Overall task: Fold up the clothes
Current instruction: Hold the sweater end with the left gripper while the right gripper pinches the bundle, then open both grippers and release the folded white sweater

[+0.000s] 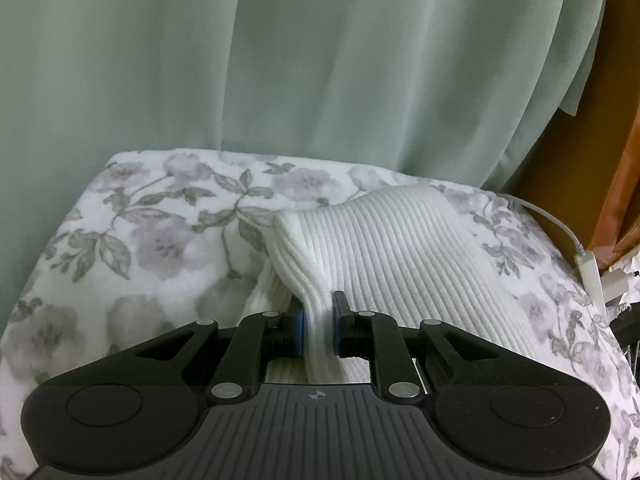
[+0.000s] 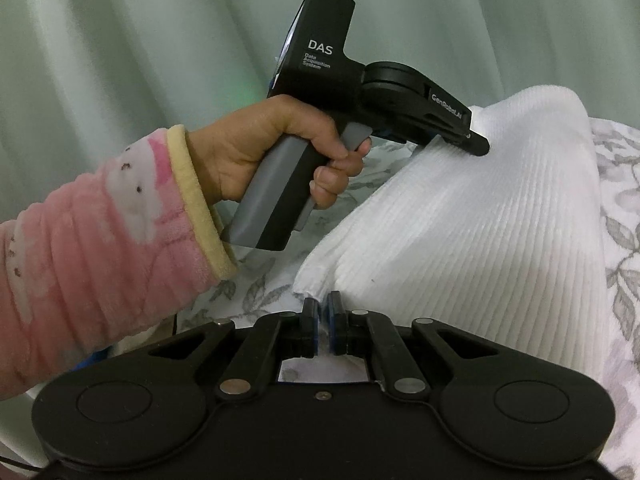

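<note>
A white ribbed knit garment (image 1: 384, 240) lies on a floral bedspread (image 1: 132, 240). In the left wrist view my left gripper (image 1: 319, 312) is shut on a bunched fold of its near edge, the cloth squeezed between the blue pads. In the right wrist view my right gripper (image 2: 323, 314) is shut on a corner of the same white garment (image 2: 472, 220), which stretches away to the upper right. There the left gripper (image 2: 476, 145) bites the far edge, held by a person's hand (image 2: 276, 148) in a pink fleece sleeve.
A pale green curtain (image 1: 280, 60) hangs behind the bed. At the right edge a white cable with a plug (image 1: 588, 268) trails off the bedspread next to an orange-brown piece of furniture (image 1: 580, 160).
</note>
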`<action>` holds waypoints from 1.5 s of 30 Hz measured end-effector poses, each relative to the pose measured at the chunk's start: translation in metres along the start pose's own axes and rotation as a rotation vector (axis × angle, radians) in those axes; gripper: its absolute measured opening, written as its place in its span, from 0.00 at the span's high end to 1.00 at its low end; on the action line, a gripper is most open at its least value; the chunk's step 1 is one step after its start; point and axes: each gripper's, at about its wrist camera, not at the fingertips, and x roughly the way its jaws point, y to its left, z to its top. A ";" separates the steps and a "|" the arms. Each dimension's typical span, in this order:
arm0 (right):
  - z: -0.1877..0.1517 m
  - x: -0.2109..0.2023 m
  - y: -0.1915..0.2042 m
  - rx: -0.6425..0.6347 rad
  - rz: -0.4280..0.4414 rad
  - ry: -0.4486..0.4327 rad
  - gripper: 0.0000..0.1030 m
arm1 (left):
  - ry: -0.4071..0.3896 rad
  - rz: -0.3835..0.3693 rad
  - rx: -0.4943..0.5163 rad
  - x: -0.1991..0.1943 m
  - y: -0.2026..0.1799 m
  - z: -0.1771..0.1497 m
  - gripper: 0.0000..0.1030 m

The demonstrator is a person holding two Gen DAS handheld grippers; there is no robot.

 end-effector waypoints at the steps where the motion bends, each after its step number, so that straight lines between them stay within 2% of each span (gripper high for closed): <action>1: -0.002 -0.003 -0.001 0.003 -0.001 -0.001 0.94 | 0.003 0.004 0.005 0.001 -0.001 0.000 0.88; 11: -0.004 0.028 -0.011 0.007 -0.024 -0.001 0.94 | -0.007 -0.005 -0.040 -0.001 0.002 0.000 0.88; 15: -0.002 0.033 -0.008 -0.008 -0.044 0.003 0.94 | -0.030 -0.015 -0.073 -0.006 0.005 -0.001 0.87; 22: -0.001 0.034 -0.003 -0.027 -0.071 0.003 0.93 | -0.063 -0.002 -0.072 -0.020 0.001 0.001 0.85; 25: -0.002 0.031 -0.001 -0.028 -0.068 -0.007 0.86 | -0.074 0.007 -0.065 -0.029 0.000 0.003 0.85; 28: -0.004 0.026 0.003 -0.039 -0.065 -0.018 0.72 | -0.089 0.020 -0.051 -0.037 -0.002 0.003 0.84; 31: -0.006 0.020 0.008 -0.056 -0.072 -0.031 0.60 | -0.107 0.036 -0.041 -0.046 -0.003 0.003 0.78; 33: -0.009 0.015 0.012 -0.067 -0.080 -0.043 0.53 | -0.119 0.037 -0.044 -0.052 -0.003 0.004 0.70; 37: -0.015 0.004 0.015 -0.074 -0.102 -0.073 0.43 | -0.139 0.038 -0.041 -0.062 -0.003 0.005 0.61; 42: -0.024 -0.010 0.008 -0.048 -0.149 -0.110 0.32 | -0.160 0.047 -0.036 -0.070 -0.003 0.006 0.38; 45: -0.030 -0.020 0.001 0.004 -0.182 -0.142 0.28 | -0.168 0.049 -0.038 -0.072 -0.001 0.007 0.30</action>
